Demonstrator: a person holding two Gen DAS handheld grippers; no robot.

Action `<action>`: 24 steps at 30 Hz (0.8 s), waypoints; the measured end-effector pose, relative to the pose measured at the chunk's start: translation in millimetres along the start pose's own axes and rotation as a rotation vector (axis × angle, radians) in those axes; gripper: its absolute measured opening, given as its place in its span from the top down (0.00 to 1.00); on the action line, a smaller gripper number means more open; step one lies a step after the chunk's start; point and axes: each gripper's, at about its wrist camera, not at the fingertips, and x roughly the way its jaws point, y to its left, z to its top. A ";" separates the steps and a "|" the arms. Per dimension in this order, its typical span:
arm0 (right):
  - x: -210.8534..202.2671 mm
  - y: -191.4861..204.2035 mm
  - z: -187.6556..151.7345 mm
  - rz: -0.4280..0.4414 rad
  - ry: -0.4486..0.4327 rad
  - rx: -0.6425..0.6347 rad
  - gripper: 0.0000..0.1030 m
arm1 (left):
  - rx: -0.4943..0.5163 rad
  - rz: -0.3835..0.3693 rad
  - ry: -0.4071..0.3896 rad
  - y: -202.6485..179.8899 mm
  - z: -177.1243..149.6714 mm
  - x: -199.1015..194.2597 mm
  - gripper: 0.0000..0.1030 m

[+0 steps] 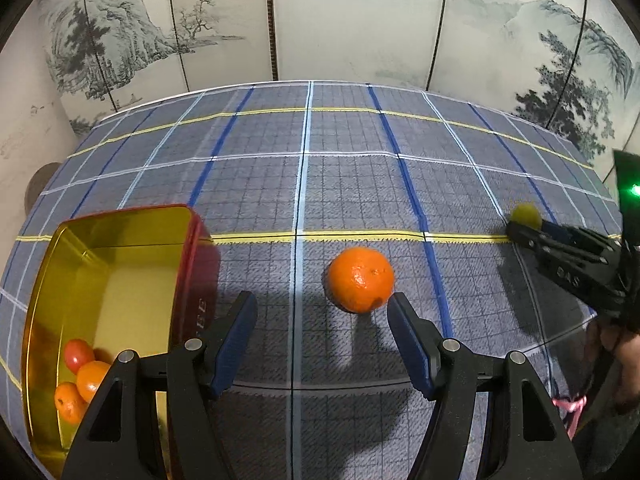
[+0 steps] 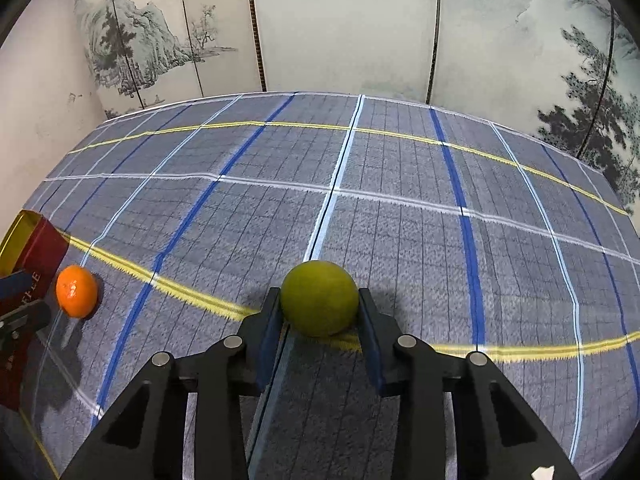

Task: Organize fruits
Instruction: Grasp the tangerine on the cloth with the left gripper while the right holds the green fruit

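An orange [image 1: 361, 279] lies on the plaid tablecloth just ahead of my open left gripper [image 1: 322, 309], nearer its right finger; it also shows at the left of the right wrist view [image 2: 77, 290]. A red tin with a gold inside [image 1: 104, 264] stands at the left and holds three small orange and red fruits [image 1: 82, 376]. My right gripper [image 2: 320, 304] is shut on a green round fruit [image 2: 319, 298], low over the cloth. It shows at the right of the left wrist view [image 1: 516, 228] with the green fruit [image 1: 527, 215] at its tip.
The plaid tablecloth [image 2: 400, 200] covers the table. A painted folding screen [image 2: 340, 28] stands close behind the far edge. The tin's corner [image 2: 36, 248] shows at the left of the right wrist view.
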 end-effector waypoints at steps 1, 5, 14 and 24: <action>-1.8 0.1 -2.5 0.002 0.000 0.001 0.68 | -0.002 -0.006 0.000 0.0 0.0 1.5 0.34; -13.4 -0.6 -16.5 0.006 -0.002 0.012 0.68 | -0.008 -0.024 0.007 -1.0 1.5 7.1 0.34; -39.3 -6.2 -46.3 -0.014 -0.003 0.043 0.68 | 0.007 -0.030 0.018 -6.7 10.4 24.2 0.34; -44.4 -11.6 -53.4 -0.038 0.001 0.045 0.67 | -0.015 -0.047 0.037 -4.2 12.7 38.6 0.39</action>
